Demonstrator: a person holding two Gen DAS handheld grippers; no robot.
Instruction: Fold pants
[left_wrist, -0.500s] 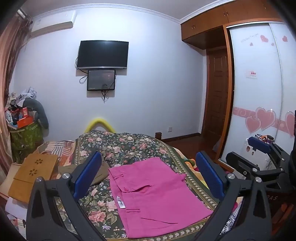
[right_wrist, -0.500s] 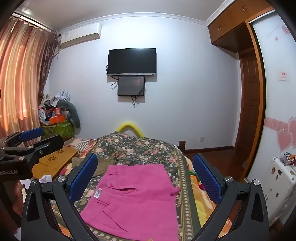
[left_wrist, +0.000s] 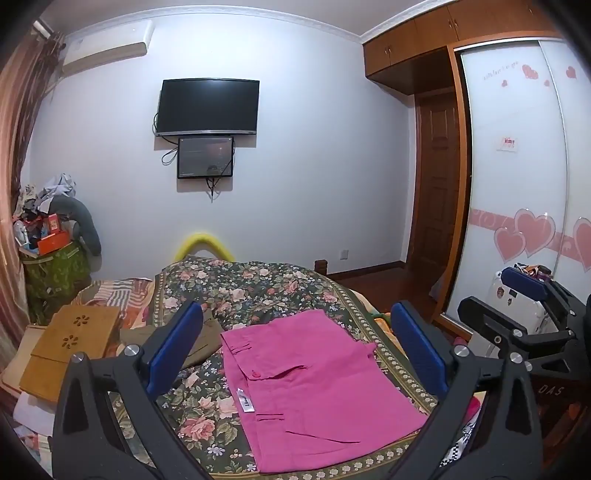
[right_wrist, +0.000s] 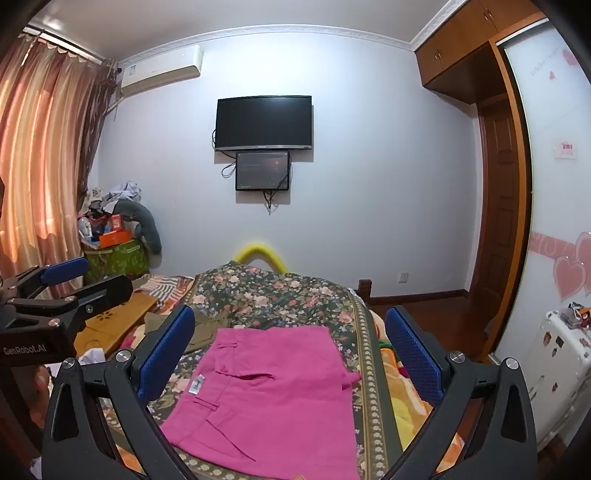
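Little has changed since half a second ago: both views show the same layout, the pants have not moved on the bed, and both grippers hang above them as before, with only a very slight shift in framing. One pair of pink pants (left_wrist: 317, 384) lies folded into a compact rectangle on the flowered bedspread (left_wrist: 255, 291), near its foot end and toward the right side of the bed; a white tag shows at the waistband on the left edge of the fabric. The left gripper (left_wrist: 295, 350) is spread wide with nothing between its two blue pads (left_wrist: 173, 347), raised clear of the cloth. The right gripper (right_wrist: 291, 350) is likewise released, its two blue pads (right_wrist: 164, 354) well apart and holding nothing, also above the pants (right_wrist: 269, 398). In the right wrist view the left gripper appears at the left edge, and in the left wrist view the right one shows at the right edge. Counting the rest: two screens on the far wall, one large television (left_wrist: 208, 107) and one smaller screen (left_wrist: 205, 157) directly beneath it; one air conditioner (right_wrist: 162, 66) up near the ceiling; one yellow curved bar (right_wrist: 261, 254) at the far end of the bed; one wooden board (left_wrist: 70, 347) with two flower cutouts lying left of the bed; one olive garment (right_wrist: 201, 328) beside the pants on the left
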